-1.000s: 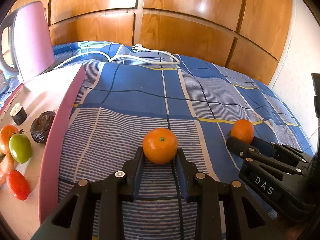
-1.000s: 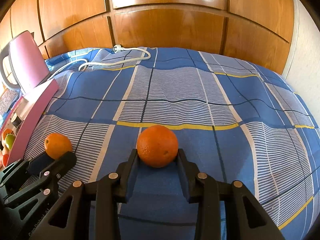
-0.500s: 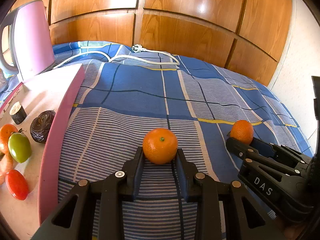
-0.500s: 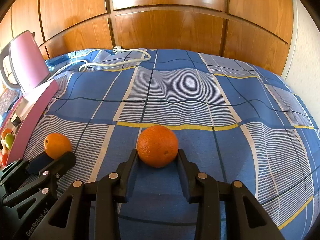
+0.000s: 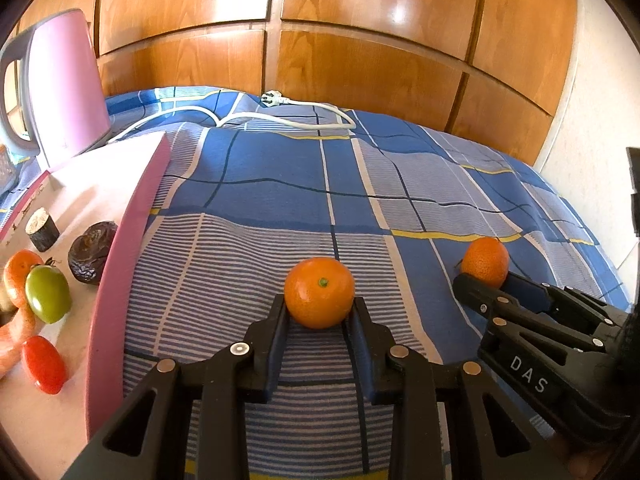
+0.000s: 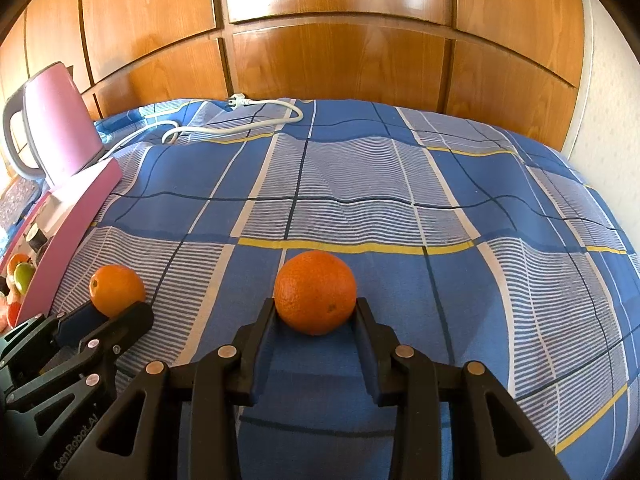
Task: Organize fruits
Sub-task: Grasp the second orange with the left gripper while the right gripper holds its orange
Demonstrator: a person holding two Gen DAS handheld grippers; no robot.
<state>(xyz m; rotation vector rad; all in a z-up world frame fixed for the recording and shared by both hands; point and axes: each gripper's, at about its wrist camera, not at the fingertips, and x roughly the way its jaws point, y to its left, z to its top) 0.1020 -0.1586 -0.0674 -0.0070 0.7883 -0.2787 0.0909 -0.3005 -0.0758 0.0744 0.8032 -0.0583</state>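
Observation:
My left gripper [image 5: 320,312] is shut on a mandarin with a green stem spot [image 5: 319,298], held just above the blue checked bedspread. My right gripper [image 6: 316,312] is shut on a larger orange [image 6: 315,297]. In the left wrist view the right gripper [image 5: 486,280] and its orange [image 5: 485,261] show at the right. In the right wrist view the left gripper [image 6: 116,312] and its mandarin [image 6: 116,289] show at the lower left. A pink tray [image 5: 120,264] lies to the left, holding a green tomato [image 5: 47,294], a red tomato [image 5: 43,364], an orange fruit [image 5: 16,272] and a dark dried fruit [image 5: 91,251].
A pink kettle [image 5: 60,88] stands at the tray's far end. A white power cord with plug [image 5: 280,114] lies across the bedspread at the back. Wooden wardrobe panels [image 5: 360,32] stand behind the bed. A small dark cylinder [image 5: 42,230] sits on the tray.
Both grippers keep their fruits and have barely moved; the views have shifted only slightly.

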